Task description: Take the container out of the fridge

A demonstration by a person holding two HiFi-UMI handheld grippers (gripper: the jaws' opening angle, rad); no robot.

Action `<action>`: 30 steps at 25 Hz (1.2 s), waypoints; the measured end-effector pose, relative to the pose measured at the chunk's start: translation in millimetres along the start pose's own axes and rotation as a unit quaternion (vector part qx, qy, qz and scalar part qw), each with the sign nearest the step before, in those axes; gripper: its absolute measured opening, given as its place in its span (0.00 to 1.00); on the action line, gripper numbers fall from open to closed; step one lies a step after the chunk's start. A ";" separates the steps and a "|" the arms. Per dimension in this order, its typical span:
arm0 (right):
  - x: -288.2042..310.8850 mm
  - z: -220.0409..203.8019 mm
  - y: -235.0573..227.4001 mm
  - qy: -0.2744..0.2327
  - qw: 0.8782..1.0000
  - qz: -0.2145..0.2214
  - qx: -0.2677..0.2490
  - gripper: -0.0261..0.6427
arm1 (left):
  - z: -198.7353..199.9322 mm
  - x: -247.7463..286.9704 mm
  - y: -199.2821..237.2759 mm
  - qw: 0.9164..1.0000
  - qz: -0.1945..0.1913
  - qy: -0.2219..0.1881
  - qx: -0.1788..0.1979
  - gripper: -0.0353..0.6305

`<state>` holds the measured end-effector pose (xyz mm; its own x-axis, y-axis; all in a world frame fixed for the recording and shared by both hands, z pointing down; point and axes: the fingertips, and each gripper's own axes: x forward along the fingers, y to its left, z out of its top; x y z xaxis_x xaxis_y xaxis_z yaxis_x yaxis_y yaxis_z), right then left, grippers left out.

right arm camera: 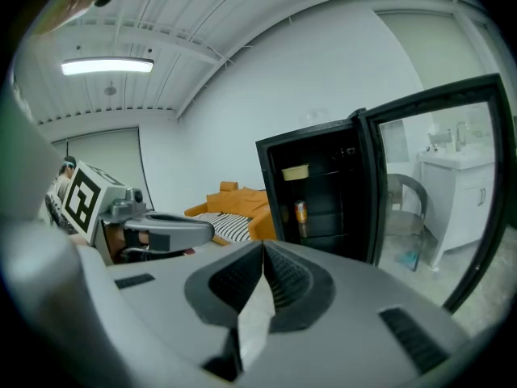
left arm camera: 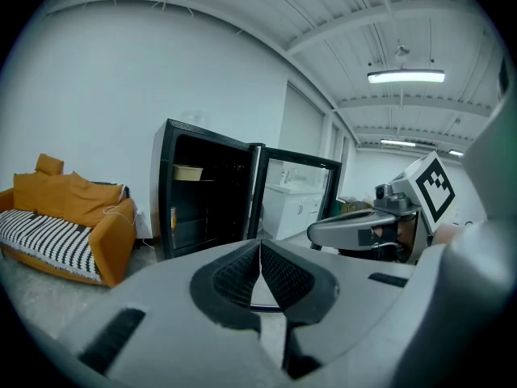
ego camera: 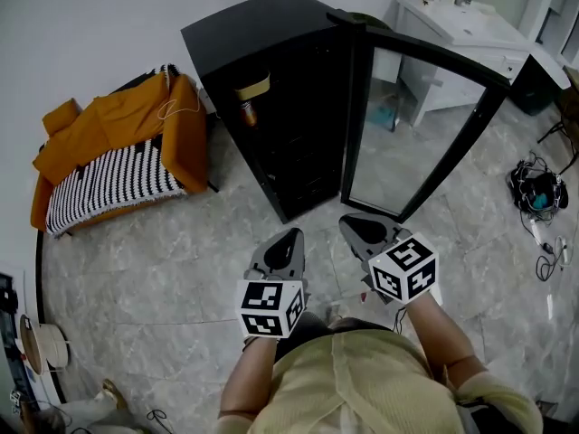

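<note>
Container: shallow pale-yellow tub (ego camera: pixel 252 86), on the top shelf of the open black glass-door fridge (ego camera: pixel 271 48).
Handling: likely light, stiff and thin-walled; pinch the front rim.
Grippers: left gripper (left arm camera: pixel 260 246) and right gripper (right arm camera: pixel 263 249), jaws together, empty.

container (ego camera: pixel 252 86) contents unseen, fridge (ego camera: pixel 262 34) depths dark

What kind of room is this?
Probably a mock living space in a studio or lab: an orange sofa, a black fridge with its glass door open, and a white sink cabinet.
</note>
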<state>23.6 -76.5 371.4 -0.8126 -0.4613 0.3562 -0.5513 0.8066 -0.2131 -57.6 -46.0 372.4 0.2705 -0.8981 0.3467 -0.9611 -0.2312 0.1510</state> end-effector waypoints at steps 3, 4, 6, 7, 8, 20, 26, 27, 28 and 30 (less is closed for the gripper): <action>2.8 1.7 -4.2 0.003 1.000 0.005 -0.006 0.08 | 0.5 3.2 0.5 1.000 0.005 0.003 0.002 0.09; 4.4 2.7 -5.0 0.003 1.000 0.007 -0.008 0.08 | 0.9 4.3 1.6 1.000 0.008 0.004 0.002 0.09; 7.8 5.0 -6.5 0.002 1.000 0.013 -0.013 0.08 | 1.8 7.1 3.8 1.000 0.012 0.005 0.002 0.09; 9.7 5.9 -7.1 0.002 1.000 0.015 -0.014 0.08 | 2.2 8.6 4.8 1.000 0.013 0.005 0.003 0.09; 11.7 6.7 -7.6 0.001 1.000 0.017 -0.016 0.08 | 2.7 10.0 6.0 1.000 0.014 0.005 0.004 0.09; 38.0 26.6 -25.2 -0.008 0.999 0.021 -0.031 0.08 | 18.3 43.6 24.0 1.000 0.007 -0.005 0.004 0.09; 57.4 40.1 -37.9 -0.011 0.999 0.014 -0.042 0.08 | 24.5 60.5 37.2 1.000 0.005 -0.003 0.005 0.09; 60.9 42.4 -39.2 -0.012 0.999 0.015 -0.044 0.08 | 25.7 63.7 40.1 1.000 0.006 -0.004 0.005 0.09; 64.4 44.6 -40.6 -0.013 0.999 0.018 -0.047 0.08 | 27.3 66.9 42.7 1.000 0.007 -0.005 0.005 0.09; 71.3 48.5 -43.2 -0.017 0.998 0.022 -0.055 0.08 | 29.4 73.1 47.1 1.000 0.009 -0.007 0.007 0.09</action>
<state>-19.7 -162.2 361.9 -0.8428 -0.4349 0.3173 -0.4920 0.8615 -0.1260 -84.7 -133.5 377.7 0.2532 -0.9074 0.3355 -0.9664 -0.2210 0.1315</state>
